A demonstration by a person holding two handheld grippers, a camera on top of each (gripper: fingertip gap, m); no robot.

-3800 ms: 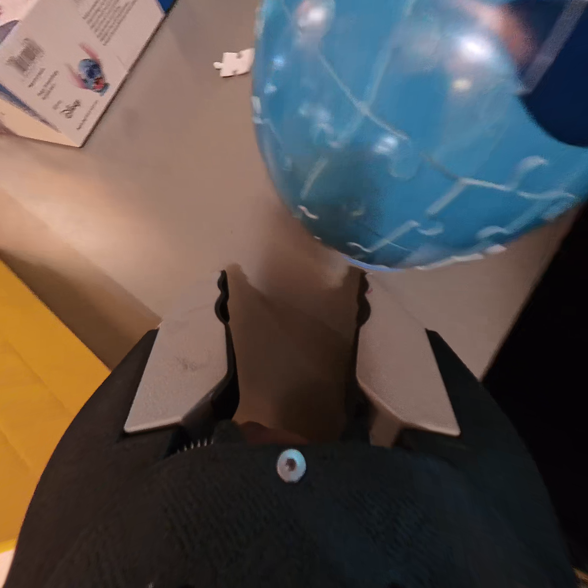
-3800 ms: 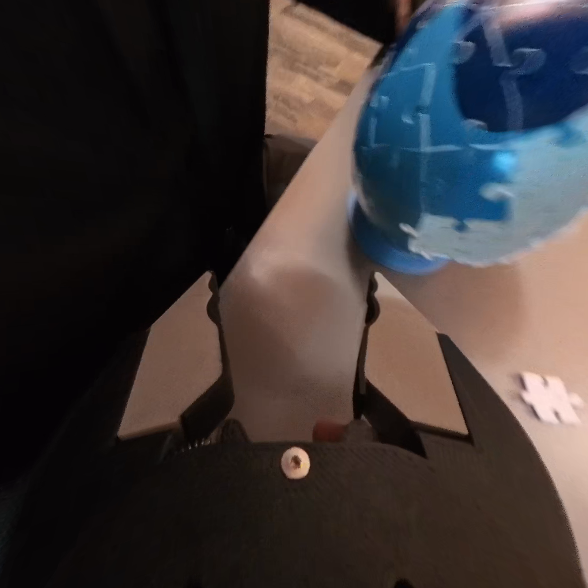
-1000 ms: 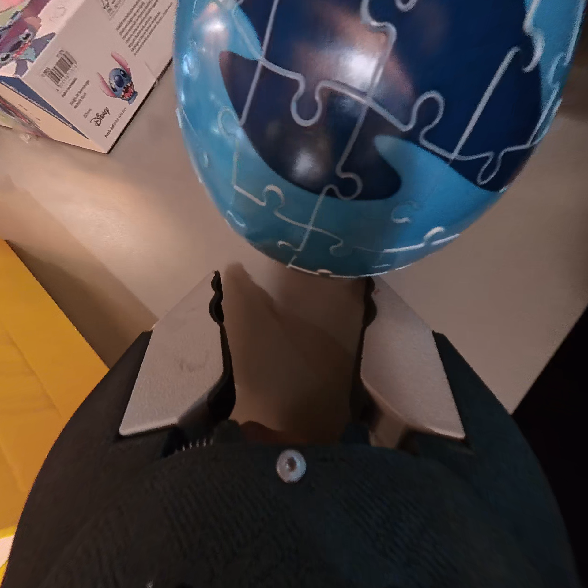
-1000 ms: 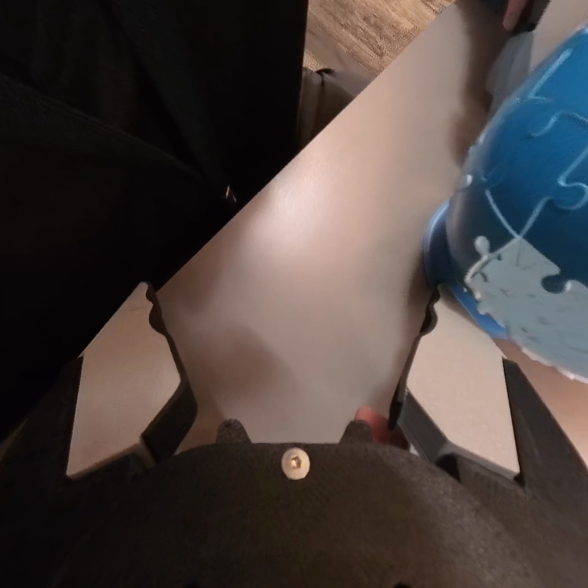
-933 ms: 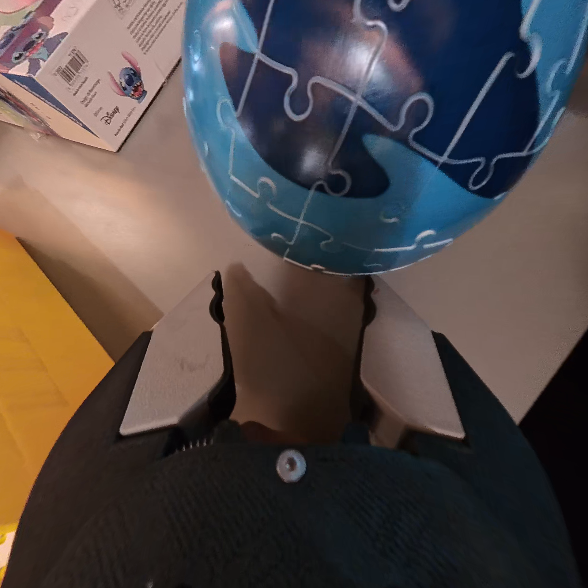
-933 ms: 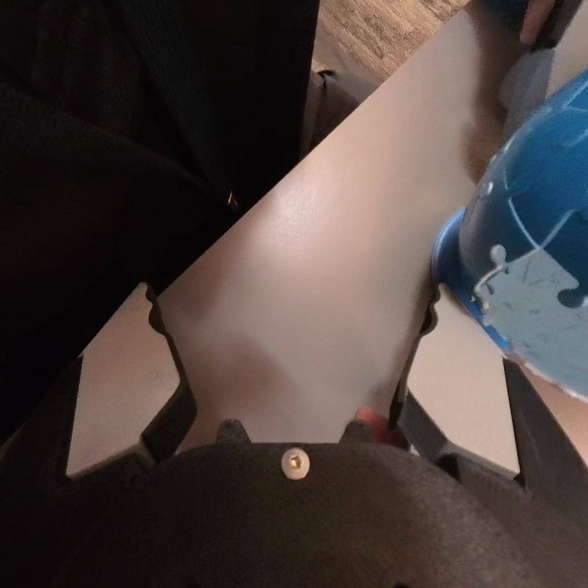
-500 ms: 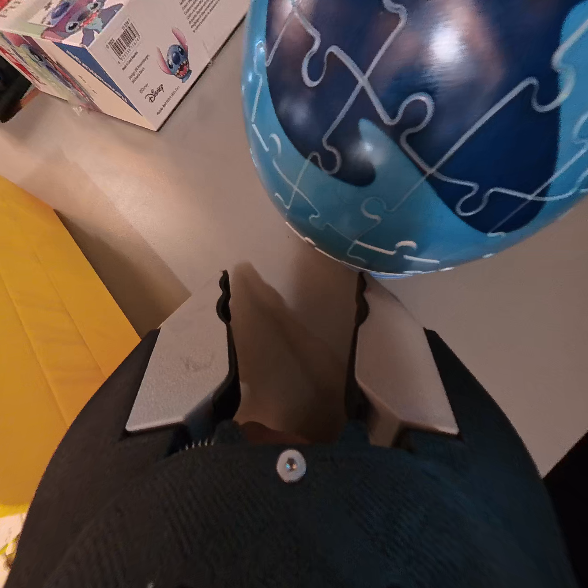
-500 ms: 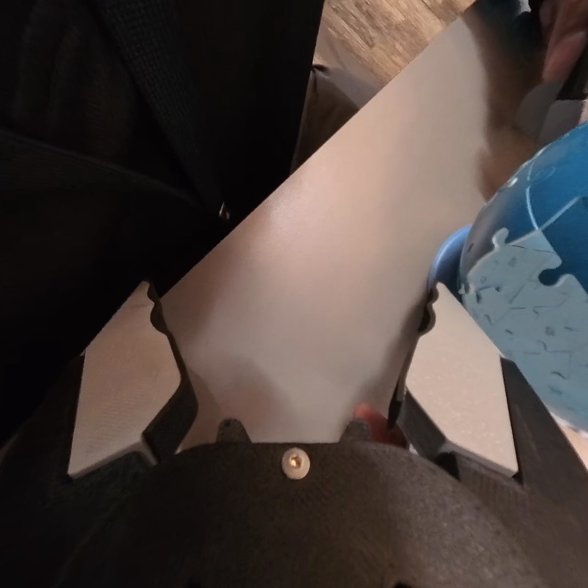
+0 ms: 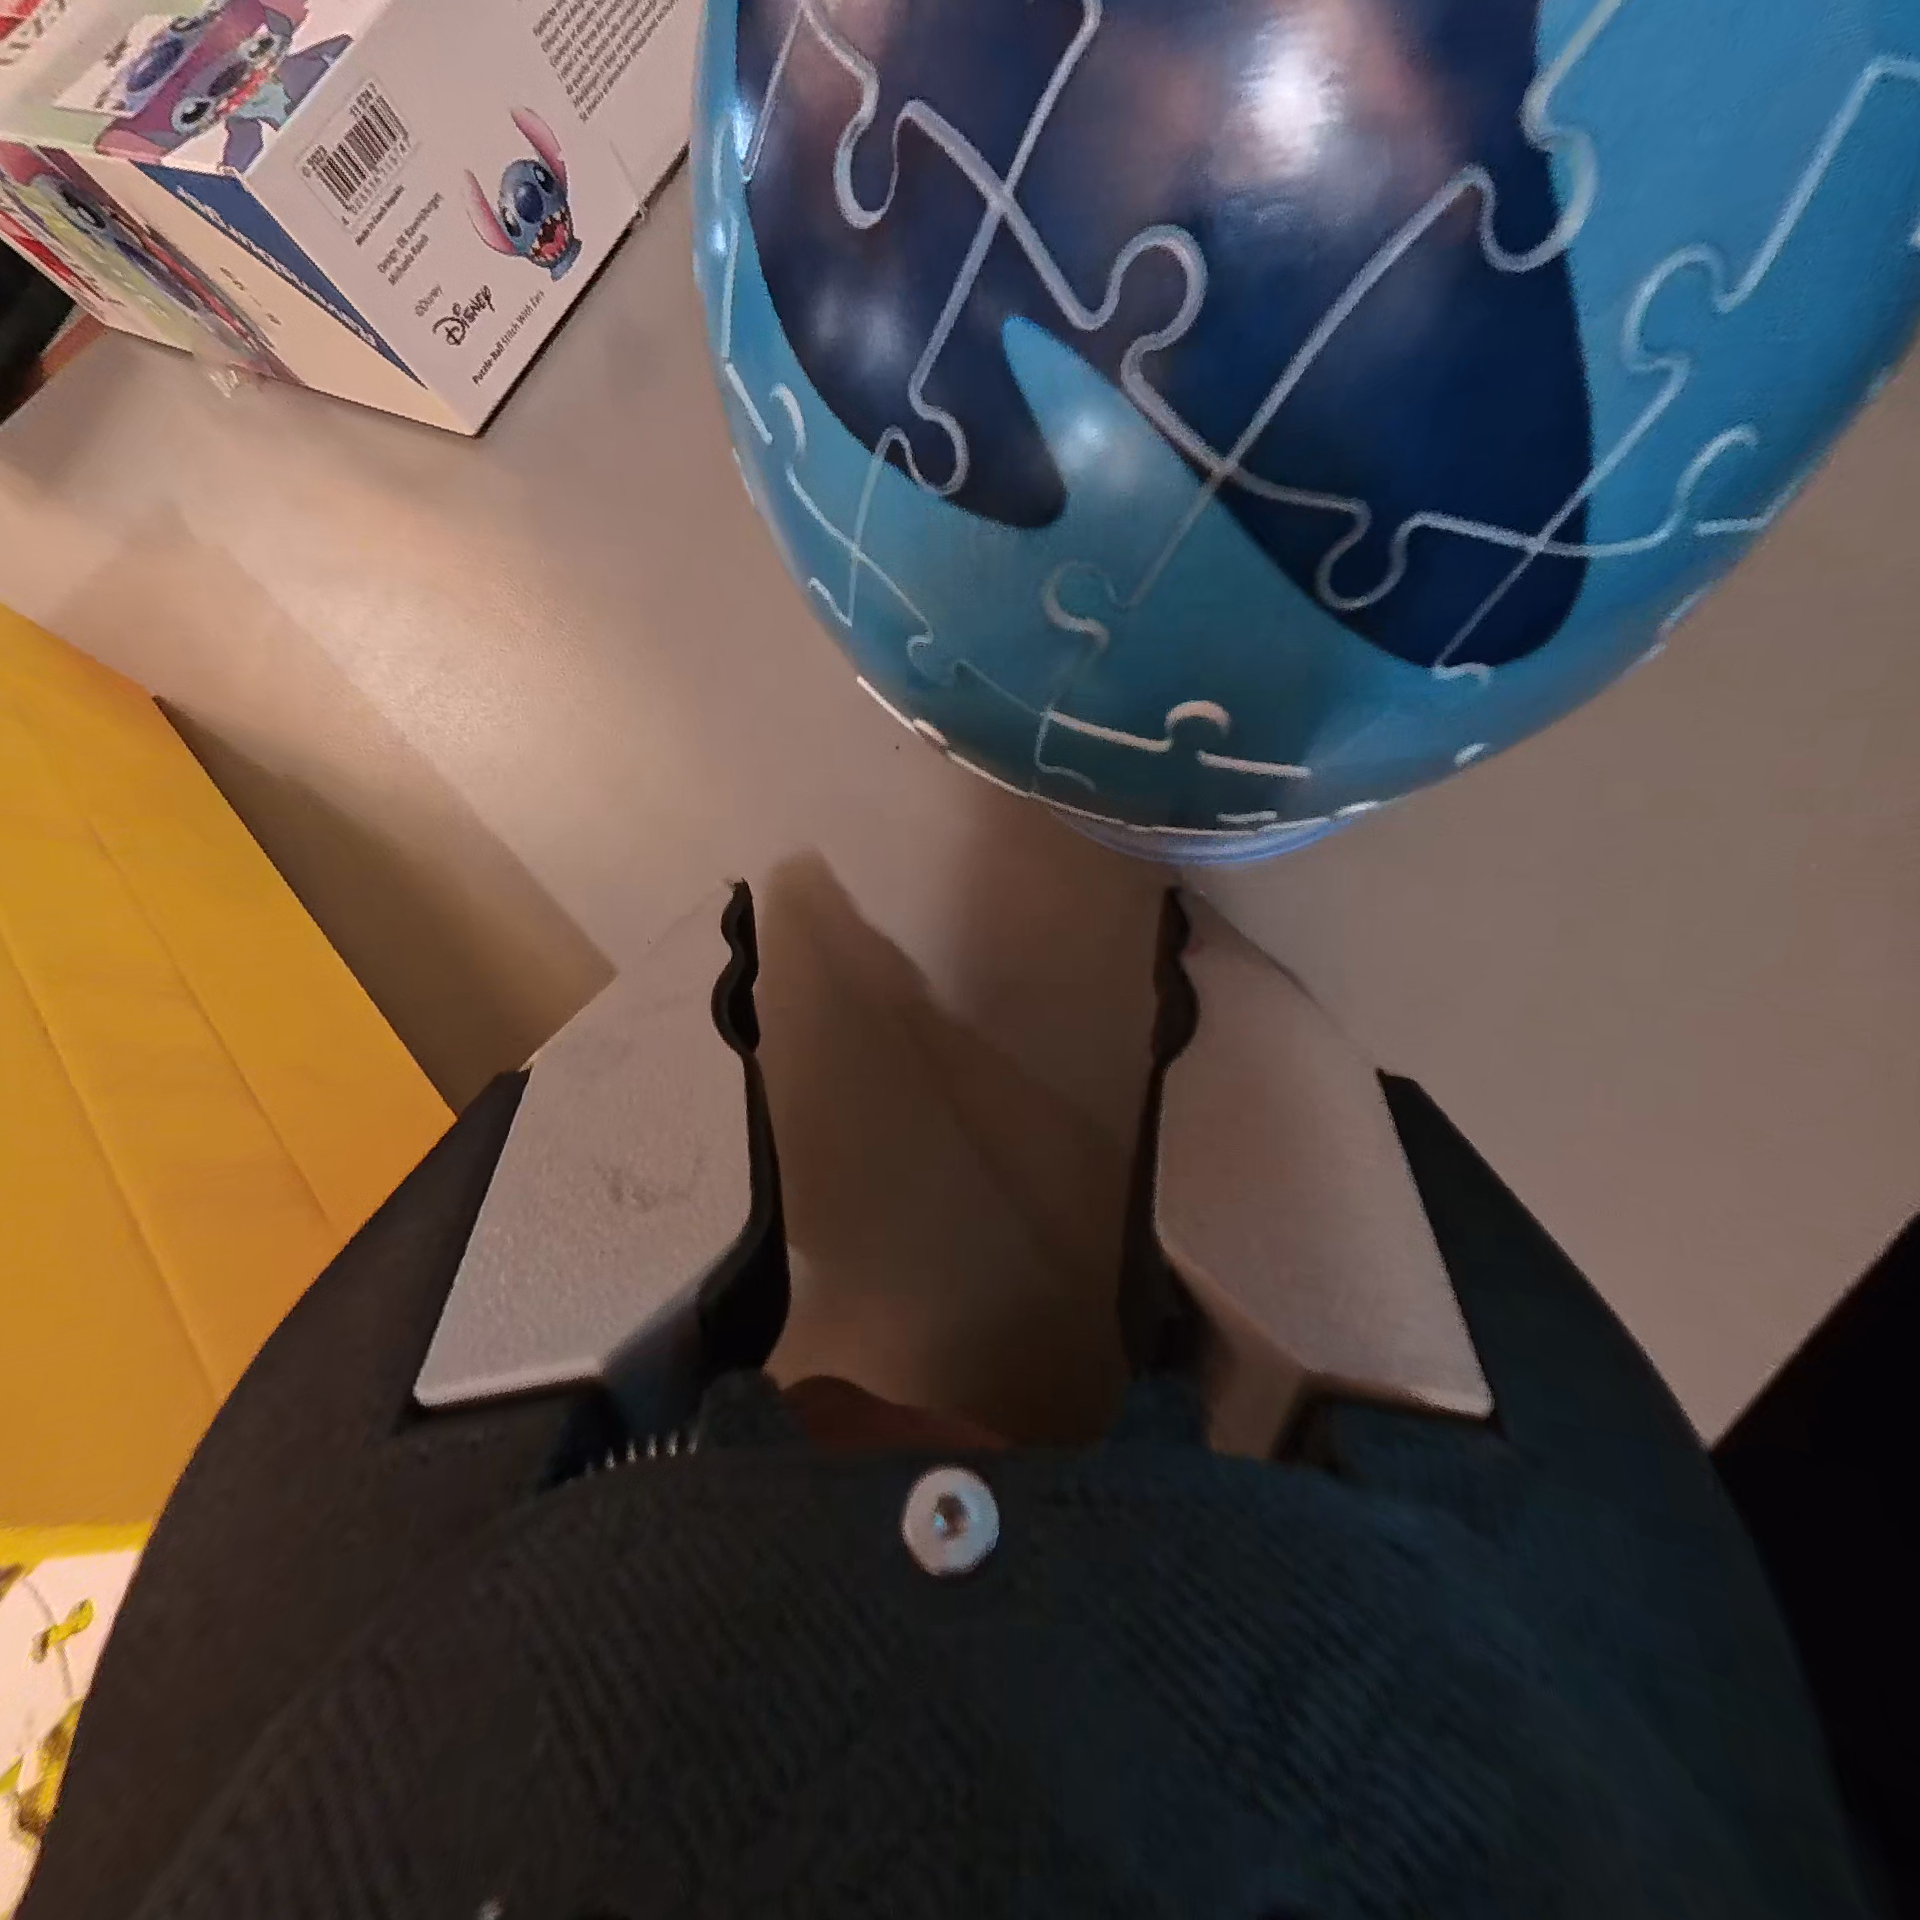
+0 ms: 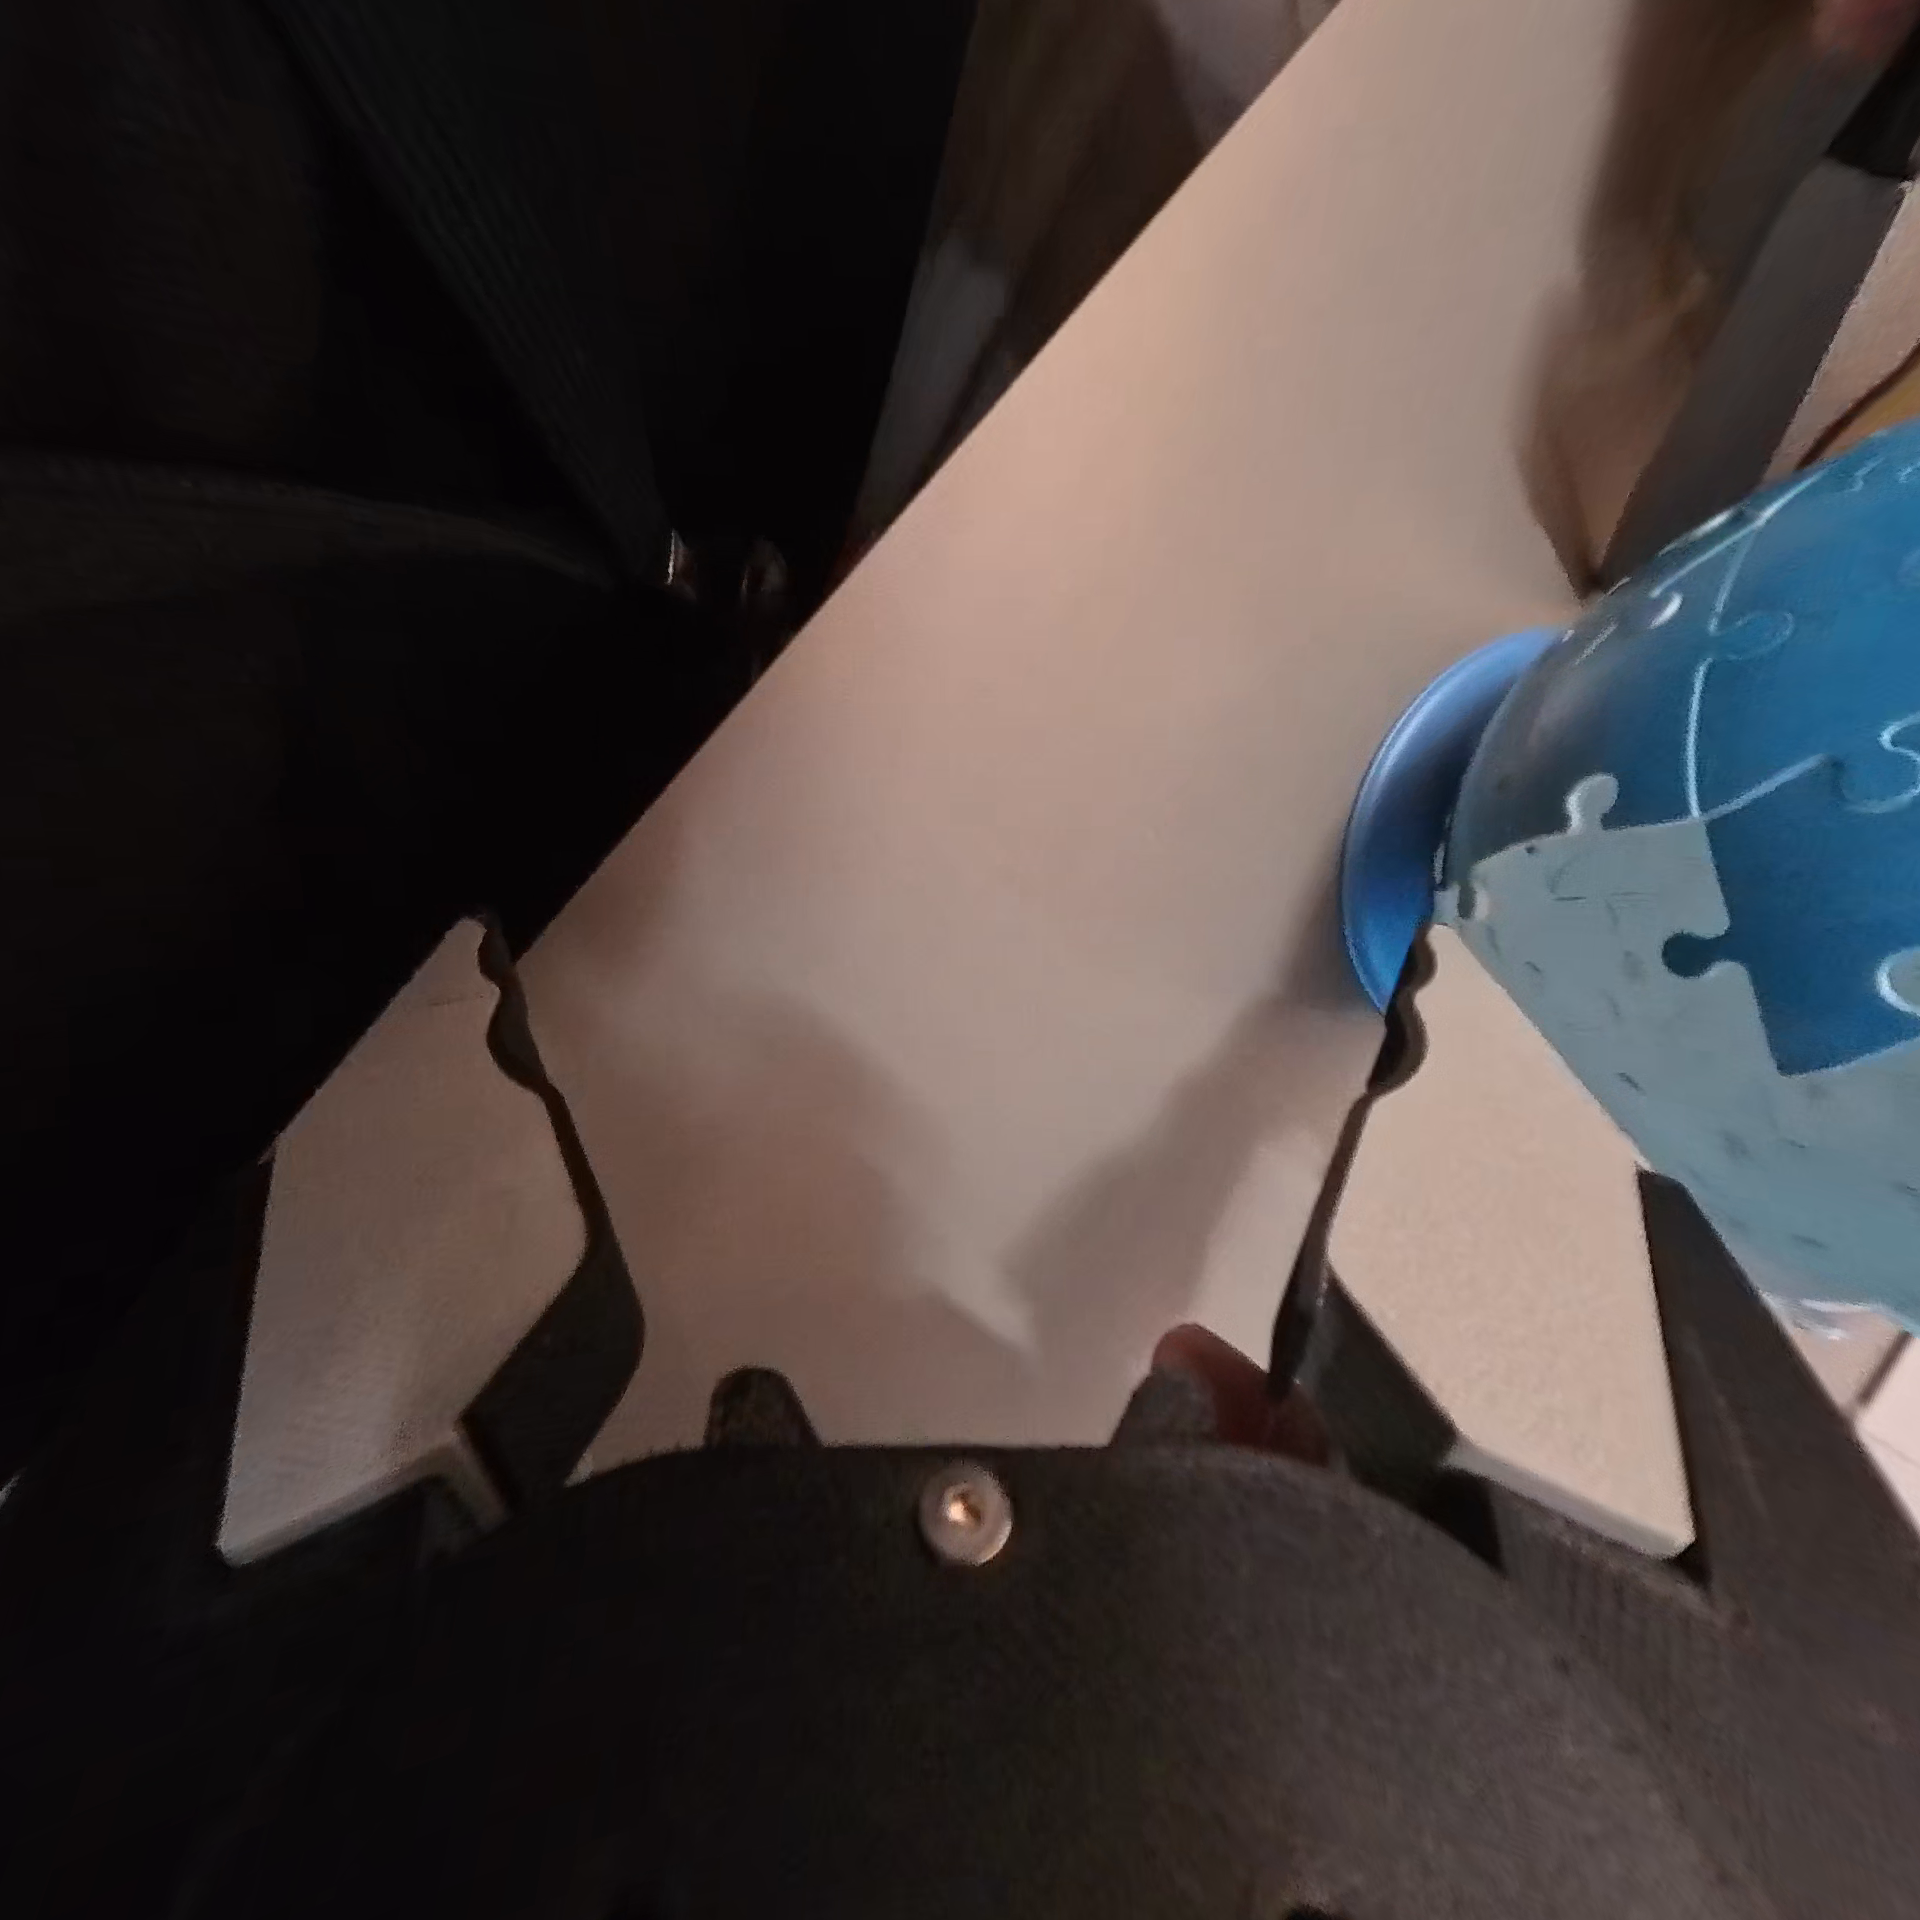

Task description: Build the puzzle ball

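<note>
At 12 to 1 o'clock of the left gripper, just beyond its tips, the puzzle ball sits on a blue ring stand on the pale grey table. Left jaws stand parted, holding nothing. The right gripper is spread wider, also empty; the ball lies at its 2 o'clock, stand just beside the right fingertip. The left gripper appears nearer and better aligned for any next contact. A printed box rests at 10 o'clock; a yellow surface lies beyond the table edge at 8 o'clock; dark clothing borders the right view.
</note>
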